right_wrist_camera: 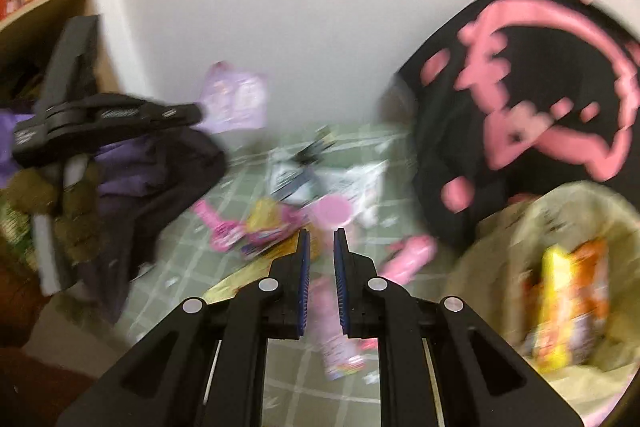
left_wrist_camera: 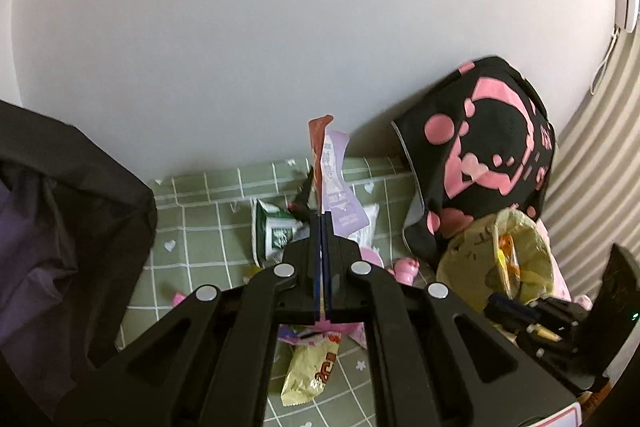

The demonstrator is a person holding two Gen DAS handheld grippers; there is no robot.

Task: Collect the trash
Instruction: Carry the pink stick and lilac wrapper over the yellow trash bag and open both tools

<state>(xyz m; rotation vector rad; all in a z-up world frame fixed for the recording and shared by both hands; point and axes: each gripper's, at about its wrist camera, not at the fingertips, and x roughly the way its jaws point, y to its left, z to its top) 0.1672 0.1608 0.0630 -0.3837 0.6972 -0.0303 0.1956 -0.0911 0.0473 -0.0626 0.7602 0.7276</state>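
Only the left wrist view shows its jaws pinching a lilac wrapper (left_wrist_camera: 338,183); right jaws spread.

glossy lilac foil wrapper (left_wrist_camera: 338,179), matt black plastic left gripper (left_wrist_camera: 323,223) (shiny metal rivets), smooth checked tablecloth (left_wrist_camera: 200,227)

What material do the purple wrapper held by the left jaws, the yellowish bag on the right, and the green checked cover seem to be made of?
Purple wrapper: thin plastic film, glossy; it curls and stands up stiffly. Yellowish bag: thin, semi-translucent plastic, matte; it crumples and its contents show through. Green cover: probably cloth or vinyl; it lies flat with a printed grid, and the look leaves it open.
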